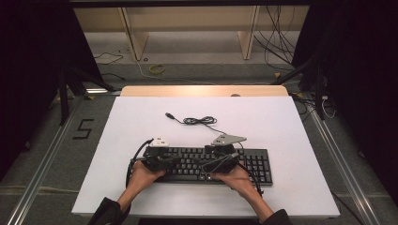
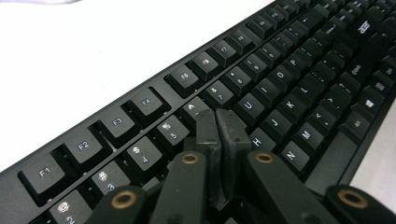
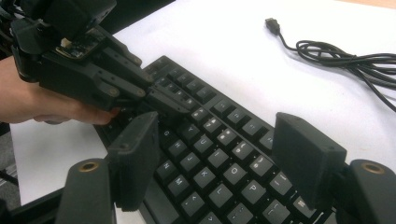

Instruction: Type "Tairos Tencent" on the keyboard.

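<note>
On the left half of the white bench (image 1: 281,117) we rest our left gripper (image 2: 219,135) over the flat black plastic computer keyboard (image 1: 211,165), which lies near the bench's front edge. Its jaws are clenched together with nothing between them, the joined tips tilted down onto the keys around the 6 and Y, just below the F-key row. We judge that they are pressed shut to form one narrow point for pushing a single key rather than for grasping.

Further right, our right gripper (image 3: 215,161) hovers over the keyboard's middle letter keys with its jaws released and spread wide, grasping nothing; keys such as O and P show in the gap. It appears to be waiting its turn or steadying above the board.

Beyond the keyboard, toward the right, its thin black cable (image 1: 199,121) lies loosely bundled on the bench, its USB plug (image 1: 170,115) lying free, so the keyboard looks unplugged.
</note>
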Demonstrator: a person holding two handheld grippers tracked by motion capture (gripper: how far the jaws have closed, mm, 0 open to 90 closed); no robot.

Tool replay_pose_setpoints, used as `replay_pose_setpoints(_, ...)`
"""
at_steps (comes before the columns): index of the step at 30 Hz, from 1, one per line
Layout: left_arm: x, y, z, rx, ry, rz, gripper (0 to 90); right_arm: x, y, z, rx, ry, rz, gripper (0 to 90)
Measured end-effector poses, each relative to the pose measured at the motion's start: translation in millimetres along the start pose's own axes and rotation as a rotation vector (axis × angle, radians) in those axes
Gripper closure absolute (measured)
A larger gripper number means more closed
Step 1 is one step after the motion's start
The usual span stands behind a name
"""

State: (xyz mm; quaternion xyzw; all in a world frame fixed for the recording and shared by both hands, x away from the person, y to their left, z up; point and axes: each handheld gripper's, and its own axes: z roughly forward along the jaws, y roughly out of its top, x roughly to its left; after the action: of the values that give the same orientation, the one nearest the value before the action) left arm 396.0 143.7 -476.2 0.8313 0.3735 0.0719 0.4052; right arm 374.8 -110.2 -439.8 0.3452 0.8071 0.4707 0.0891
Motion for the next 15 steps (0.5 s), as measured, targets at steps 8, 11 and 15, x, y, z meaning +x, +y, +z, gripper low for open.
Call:
replay_pose_setpoints(8, -0.5, 3.4, -8.7, -0.028, -0.008, -0.011, 80.7, 0.3, 0.2, -0.9, -0.001, -0.002, -0.001, 33.0)
replay_pose_setpoints(11, -0.1, 4.1, -12.0, -0.04, -0.015, -0.015, 78.8, 0.2, 0.1, -0.7, -0.003, -0.001, 0.0, 33.0)
replay_pose_setpoints(15, 0.6, 4.5, -16.2, -0.053, -0.028, -0.025, 74.5, 0.2, 0.1, -0.6, 0.0, -0.001, -0.001, 32.9)
